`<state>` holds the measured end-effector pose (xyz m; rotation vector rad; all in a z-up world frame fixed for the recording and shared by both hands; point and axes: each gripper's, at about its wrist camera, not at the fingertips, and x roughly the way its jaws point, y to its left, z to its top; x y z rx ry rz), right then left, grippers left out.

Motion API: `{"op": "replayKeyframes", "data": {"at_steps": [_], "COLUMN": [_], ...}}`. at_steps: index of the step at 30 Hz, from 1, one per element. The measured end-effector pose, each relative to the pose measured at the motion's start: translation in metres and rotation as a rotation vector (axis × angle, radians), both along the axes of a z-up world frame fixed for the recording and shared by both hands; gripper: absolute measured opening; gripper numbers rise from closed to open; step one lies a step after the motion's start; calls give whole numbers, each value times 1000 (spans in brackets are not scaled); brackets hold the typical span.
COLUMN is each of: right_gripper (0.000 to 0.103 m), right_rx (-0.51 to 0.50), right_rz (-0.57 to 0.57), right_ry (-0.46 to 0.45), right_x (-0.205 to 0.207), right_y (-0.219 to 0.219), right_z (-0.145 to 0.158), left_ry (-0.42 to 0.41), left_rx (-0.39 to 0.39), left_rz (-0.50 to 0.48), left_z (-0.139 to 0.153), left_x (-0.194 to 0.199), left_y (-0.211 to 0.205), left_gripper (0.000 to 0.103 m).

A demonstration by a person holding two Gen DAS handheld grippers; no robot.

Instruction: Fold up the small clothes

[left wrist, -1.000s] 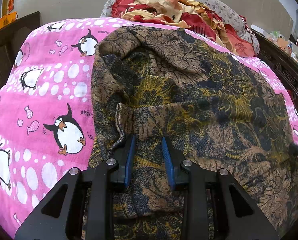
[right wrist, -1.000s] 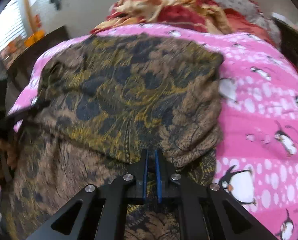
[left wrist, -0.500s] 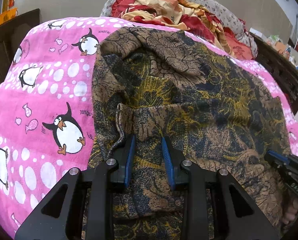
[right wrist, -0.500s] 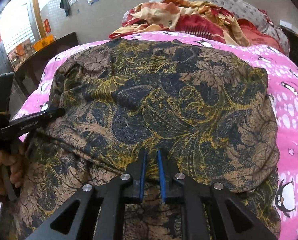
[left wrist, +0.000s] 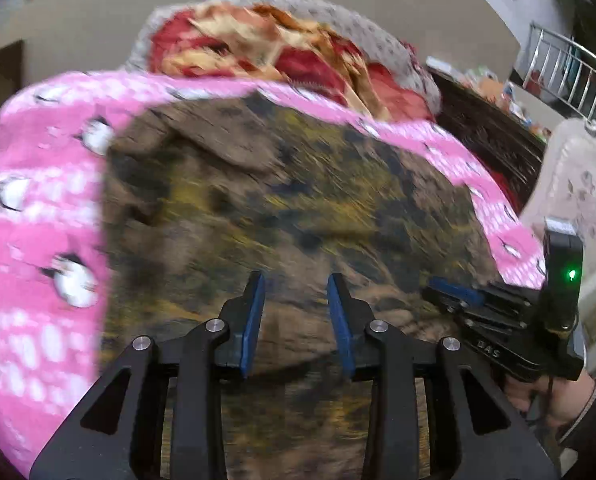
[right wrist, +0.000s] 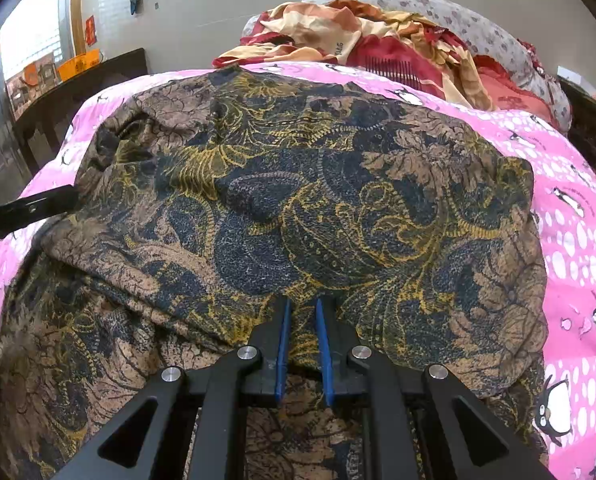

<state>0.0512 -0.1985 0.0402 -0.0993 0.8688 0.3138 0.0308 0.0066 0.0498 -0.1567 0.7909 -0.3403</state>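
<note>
Spread over the pink penguin blanket on the bed: the brown and gold patterned garment, folded over on itself with a doubled edge facing the cameras. Right hand-held gripper narrowed down, blue pads pinching a ridge of that near edge. Left hand-held gripper spread wide, apparently above the cloth and holding nothing, though badly smeared by blur. Heaped at the far end, a red and cream bedding pile.
</note>
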Motion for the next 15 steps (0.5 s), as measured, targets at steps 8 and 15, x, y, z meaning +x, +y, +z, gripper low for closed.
{"op": "replayKeyframes", "data": {"at_steps": [8, 15], "right_gripper": [12, 12], "right_rx": [-33, 8], "right_rz": [0, 1], "right_ry": [-8, 3], "right_x": [-1, -1], "right_y": [4, -1], "right_z": [0, 0], "left_ry": [58, 194], "left_rx": [106, 115], "left_rz": [39, 94], "left_z": [-15, -9], "left_x": [0, 82], "left_y": [-25, -46], "left_gripper": [32, 32]}}
